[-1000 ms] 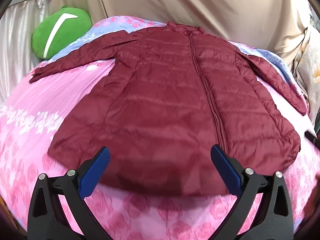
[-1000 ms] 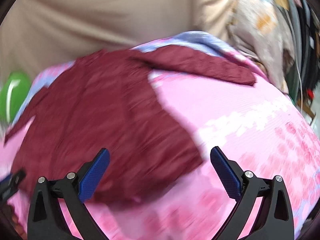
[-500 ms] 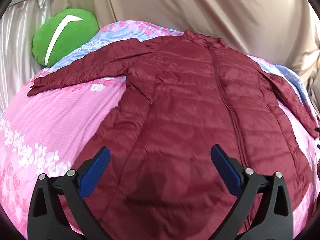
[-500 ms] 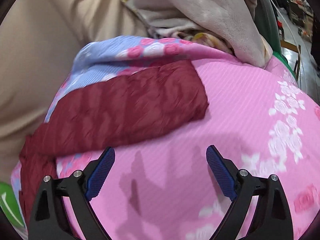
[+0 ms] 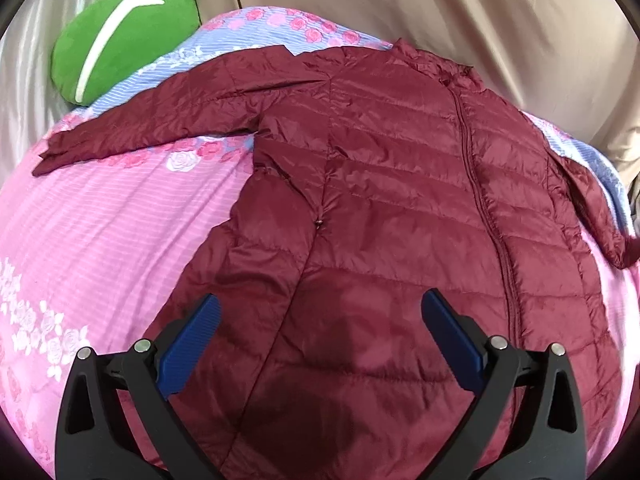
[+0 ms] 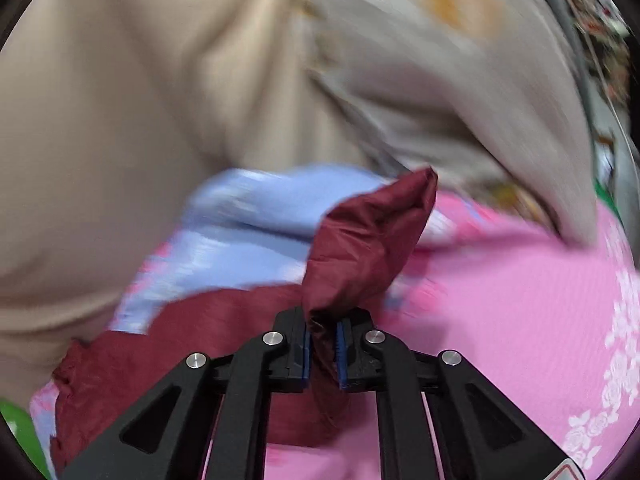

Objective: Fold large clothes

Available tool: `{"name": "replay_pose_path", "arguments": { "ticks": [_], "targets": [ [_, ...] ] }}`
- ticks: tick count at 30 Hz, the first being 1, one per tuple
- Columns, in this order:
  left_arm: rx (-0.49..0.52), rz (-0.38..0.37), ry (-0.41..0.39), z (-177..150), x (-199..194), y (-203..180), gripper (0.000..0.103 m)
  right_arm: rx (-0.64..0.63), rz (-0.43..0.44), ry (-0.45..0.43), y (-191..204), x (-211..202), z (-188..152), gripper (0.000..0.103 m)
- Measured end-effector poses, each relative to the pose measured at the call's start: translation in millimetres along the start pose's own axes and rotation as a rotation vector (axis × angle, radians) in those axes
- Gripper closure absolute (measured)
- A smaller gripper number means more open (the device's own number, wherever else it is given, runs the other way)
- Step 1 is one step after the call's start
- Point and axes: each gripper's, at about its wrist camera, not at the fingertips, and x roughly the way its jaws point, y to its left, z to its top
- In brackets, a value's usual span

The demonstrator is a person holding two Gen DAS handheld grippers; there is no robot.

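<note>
A dark red quilted jacket (image 5: 392, 208) lies flat, front up and zipped, on a pink floral bedsheet (image 5: 100, 240). Its left sleeve (image 5: 160, 120) stretches out to the left. My left gripper (image 5: 320, 332) is open and hovers over the jacket's lower left body, holding nothing. My right gripper (image 6: 322, 350) is shut on the end of the jacket's right sleeve (image 6: 368, 240), and the cuff stands up above the jaws. The rest of that sleeve (image 6: 168, 340) trails down to the left in the right wrist view.
A green cushion (image 5: 120, 36) lies at the far left corner of the bed. A beige curtain (image 5: 440, 4) hangs behind the bed. The sheet turns blue (image 6: 248, 224) near the head. More cloth and clutter (image 6: 500, 80) hang at the right.
My right gripper has closed on the right sleeve end and lifted it. My left gripper has moved forward over the jacket body, still open.
</note>
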Motion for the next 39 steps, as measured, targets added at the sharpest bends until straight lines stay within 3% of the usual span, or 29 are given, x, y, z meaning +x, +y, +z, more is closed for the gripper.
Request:
{"name": "replay_pose_path", "arguments": {
  "ticks": [3,6,10,14,19,21,23,27,30,33,36,39],
  "targets": [
    [-0.031,-0.019,-0.006,5,2,4,0.005,-0.175,0.183,-0.084,96,-35,5,0.094],
    [-0.06,-0.034,-0.005,12,4,7,0.005,-0.348,0.397,-0.095,194,-67,-15,0.094],
    [-0.095,-0.035,-0.01,24,7,16,0.005,-0.567,0.632,-0.027,319,-86,-87,0.094],
    [-0.137,-0.065,-0.021,37,9,29,0.005,-0.746,0.747,0.111,400,-73,-188,0.094],
    [-0.122,-0.071,-0.079,56,11,36,0.005,-0.945,0.735,0.328,452,-34,-315,0.085],
    [-0.124,-0.082,-0.087,64,15,38,0.005,-1.015,0.693,0.394,450,-23,-354,0.078],
    [-0.134,-0.124,-0.081,75,23,40,0.005,-1.053,0.688,0.414,447,-27,-367,0.073],
    [-0.152,-0.182,-0.075,101,42,36,0.005,-0.978,0.769,0.415,418,-49,-326,0.048],
    [-0.172,-0.269,-0.029,120,64,26,0.005,-0.902,0.768,0.375,372,-57,-272,0.043],
    [-0.185,-0.303,0.02,137,95,9,0.005,-0.822,0.687,0.306,319,-59,-218,0.036],
    [-0.182,-0.297,0.099,150,135,-9,0.005,-0.778,0.52,0.207,278,-46,-180,0.036],
    [-0.169,-0.264,0.133,158,159,-22,0.005,-0.677,0.376,0.174,238,-22,-140,0.034]
  ]
}}
